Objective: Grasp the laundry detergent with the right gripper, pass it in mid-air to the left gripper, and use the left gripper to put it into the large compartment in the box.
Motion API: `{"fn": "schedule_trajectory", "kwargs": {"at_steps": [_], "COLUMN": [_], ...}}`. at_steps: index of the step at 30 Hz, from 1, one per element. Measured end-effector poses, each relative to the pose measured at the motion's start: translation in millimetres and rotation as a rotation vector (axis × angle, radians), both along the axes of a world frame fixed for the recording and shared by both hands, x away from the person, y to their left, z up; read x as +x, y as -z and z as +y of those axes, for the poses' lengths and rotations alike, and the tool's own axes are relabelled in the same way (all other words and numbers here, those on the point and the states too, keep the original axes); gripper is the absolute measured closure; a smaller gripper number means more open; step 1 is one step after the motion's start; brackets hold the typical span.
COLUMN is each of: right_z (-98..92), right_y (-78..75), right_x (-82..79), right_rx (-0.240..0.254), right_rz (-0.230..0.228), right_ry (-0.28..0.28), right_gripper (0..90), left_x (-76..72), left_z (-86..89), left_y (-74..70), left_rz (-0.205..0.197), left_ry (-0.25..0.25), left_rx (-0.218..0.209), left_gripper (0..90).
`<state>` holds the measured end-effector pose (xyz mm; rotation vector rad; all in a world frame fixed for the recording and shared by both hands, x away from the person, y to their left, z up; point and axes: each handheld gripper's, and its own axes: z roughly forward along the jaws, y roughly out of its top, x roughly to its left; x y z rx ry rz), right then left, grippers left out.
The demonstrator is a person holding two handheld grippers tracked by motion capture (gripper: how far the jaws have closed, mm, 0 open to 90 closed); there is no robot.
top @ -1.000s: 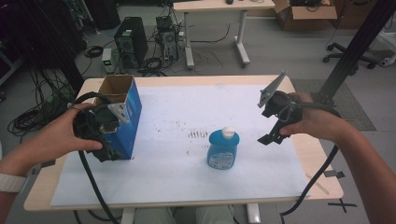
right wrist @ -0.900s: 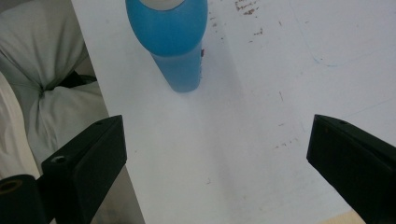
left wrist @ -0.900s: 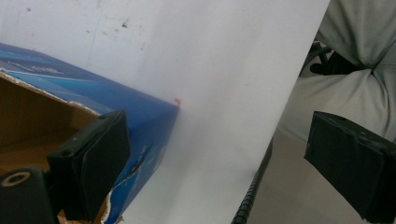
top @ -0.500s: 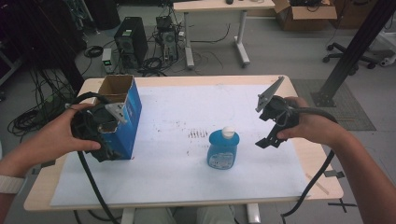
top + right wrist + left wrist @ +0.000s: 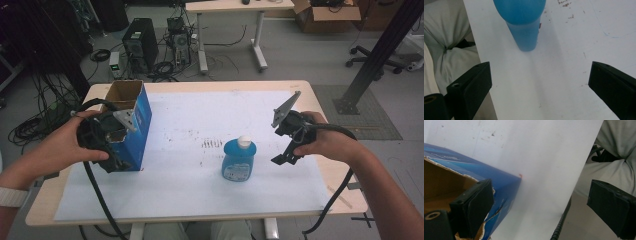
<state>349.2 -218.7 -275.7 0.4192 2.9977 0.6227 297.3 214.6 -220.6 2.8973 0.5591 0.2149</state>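
Right gripper [image 5: 285,152], jaws apart, has dropped toward the blue plastic soap bottle [image 5: 239,159] at its 9 o'clock, likely to grasp it; left gripper [image 5: 107,142], jaws apart, stays at the open blue cardboard box [image 5: 131,117].

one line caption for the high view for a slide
Left gripper at the open blue box's top edge, right gripper open beside the upright blue bottle on the white-covered table.

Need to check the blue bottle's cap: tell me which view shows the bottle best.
The high view: the whole blue bottle stands upright there, white cap visible. The right gripper view shows its blue body, cropped at the frame's top; the left gripper view looks at the blue box.
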Motion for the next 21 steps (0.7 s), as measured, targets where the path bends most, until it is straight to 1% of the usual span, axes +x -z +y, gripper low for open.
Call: {"fn": "schedule_trajectory", "kwargs": {"at_steps": [3, 4, 11, 21], "right_z": [1.2, 2.1, 3.3, 2.4], "right_y": [2.4, 4.4, 12.6, 29.2], "right_x": [-0.3, -0.2, 1.3, 2.6], "right_rx": [0.002, 0.008, 0.03, 0.061], "right_rz": [-0.004, -0.01, -0.017, -0.007], "right_ry": [-0.005, -0.016, -0.024, -0.04], "right_gripper": [4.9, 5.0, 4.7, 4.2], "left_x": [0.0, 0.0, -0.1, 1.7], "left_z": [-0.1, -0.1, -0.8, -1.6], "left_y": [0.0, 0.0, 0.3, 2.3], "left_rz": [0.0, 0.0, -0.003, -0.004], "left_ry": [0.0, -0.001, -0.004, -0.011], "left_rx": [-0.001, -0.001, -0.001, -0.003], "left_gripper": [7.3, 7.3, 7.3, 7.3]}}
